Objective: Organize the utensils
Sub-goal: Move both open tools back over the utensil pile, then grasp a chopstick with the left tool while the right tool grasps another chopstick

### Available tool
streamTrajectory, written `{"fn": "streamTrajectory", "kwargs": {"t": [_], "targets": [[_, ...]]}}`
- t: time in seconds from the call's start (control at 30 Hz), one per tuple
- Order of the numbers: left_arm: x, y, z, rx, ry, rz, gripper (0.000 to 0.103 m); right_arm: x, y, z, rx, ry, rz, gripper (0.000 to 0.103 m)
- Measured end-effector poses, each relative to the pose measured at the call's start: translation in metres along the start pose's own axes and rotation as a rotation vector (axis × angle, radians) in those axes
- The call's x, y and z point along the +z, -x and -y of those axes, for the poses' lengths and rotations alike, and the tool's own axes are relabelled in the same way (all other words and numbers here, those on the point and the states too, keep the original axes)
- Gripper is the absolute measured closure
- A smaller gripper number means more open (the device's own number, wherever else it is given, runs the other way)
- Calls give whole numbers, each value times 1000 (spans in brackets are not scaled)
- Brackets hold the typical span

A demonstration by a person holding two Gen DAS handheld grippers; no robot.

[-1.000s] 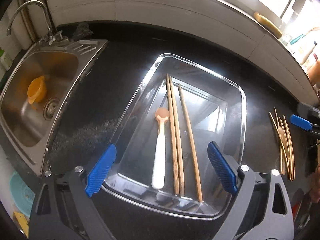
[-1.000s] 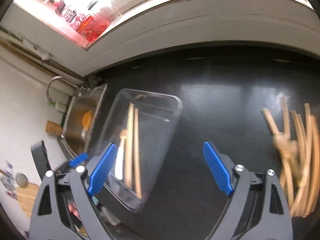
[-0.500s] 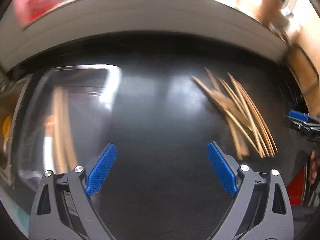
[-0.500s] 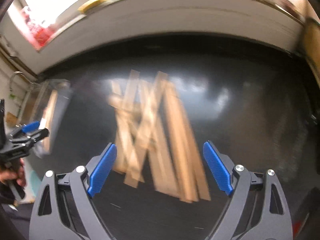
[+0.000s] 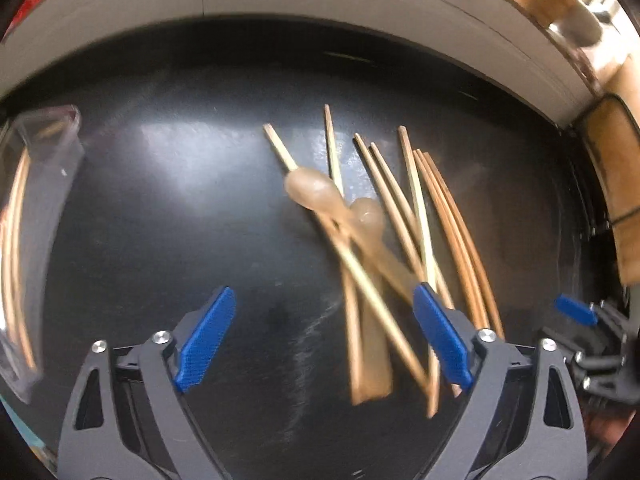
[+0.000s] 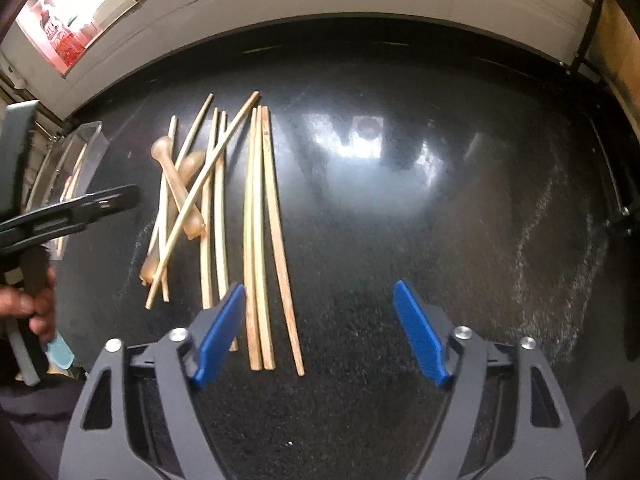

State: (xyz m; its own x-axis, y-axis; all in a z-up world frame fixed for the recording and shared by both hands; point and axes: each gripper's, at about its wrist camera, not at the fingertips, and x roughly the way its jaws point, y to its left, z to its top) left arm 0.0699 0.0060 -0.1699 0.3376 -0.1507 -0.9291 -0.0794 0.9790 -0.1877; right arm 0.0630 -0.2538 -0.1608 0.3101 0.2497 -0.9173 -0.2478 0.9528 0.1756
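Your left gripper (image 5: pixel 324 340) and right gripper (image 6: pixel 320 334) both hang with jaws apart and nothing between the pads; both have just been closing a little. Beneath them spreads a glossy black countertop (image 6: pixel 420 208), backed by a pale wall ledge (image 6: pixel 320 4). The chopsticks (image 6: pixel 260 220) lie loose on it in a crossed heap, light wood, with two translucent tan spoons (image 6: pixel 176 184) tangled among them. A clear tray (image 5: pixel 36 208) holding more chopsticks sits well apart at your left.
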Motion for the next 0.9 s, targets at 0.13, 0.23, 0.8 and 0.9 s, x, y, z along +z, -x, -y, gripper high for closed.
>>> {"fn": "streamTrajectory", "kwargs": {"t": [0.13,0.23,0.8,0.9], "targets": [[0,-17,3,29,64,-40,36,10,-5,-2,10,19,-14,41],[-2,-23,6,43,81,-43,39,14,-9,-2,13,21,-18,44],[16,-34,-5,-64,137,-14,88,44,-45,-21,6,63,-41,63],[13,-24,-19,-109,149,-20,96,44,-46,-21,4,58,-34,64]]}}
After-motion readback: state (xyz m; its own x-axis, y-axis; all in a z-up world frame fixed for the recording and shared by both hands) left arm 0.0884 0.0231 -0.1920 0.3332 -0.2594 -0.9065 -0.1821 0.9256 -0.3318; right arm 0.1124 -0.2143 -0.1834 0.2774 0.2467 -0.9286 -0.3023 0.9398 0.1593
